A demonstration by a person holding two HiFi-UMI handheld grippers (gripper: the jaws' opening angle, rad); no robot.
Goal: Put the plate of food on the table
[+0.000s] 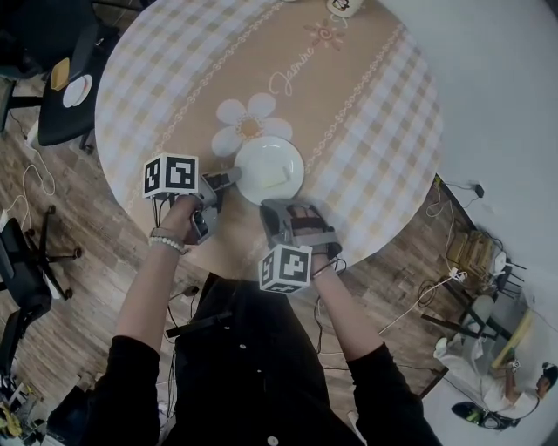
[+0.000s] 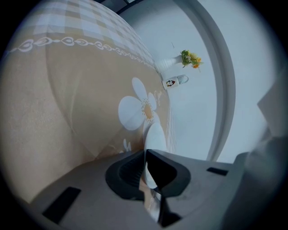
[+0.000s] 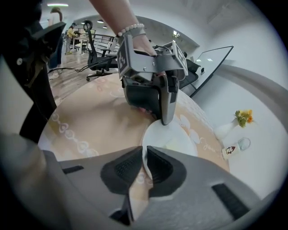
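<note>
The left gripper (image 1: 228, 179) is found pinched on the left rim of the white plate (image 1: 261, 158), and the right gripper (image 1: 275, 209) is clamped on its near rim. The plate, with a pale piece of food (image 1: 279, 177) on it, is located over the round table (image 1: 366, 104), just beside the daisy print (image 1: 244, 122). Contact with the cloth cannot be confirmed.

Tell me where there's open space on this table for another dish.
Most of the table is bare: the wide stretch between the plate and the mug at the far edge, plus both checked sides. Crowded only near the front edge, where the left gripper and right gripper clamp the plate.
</note>
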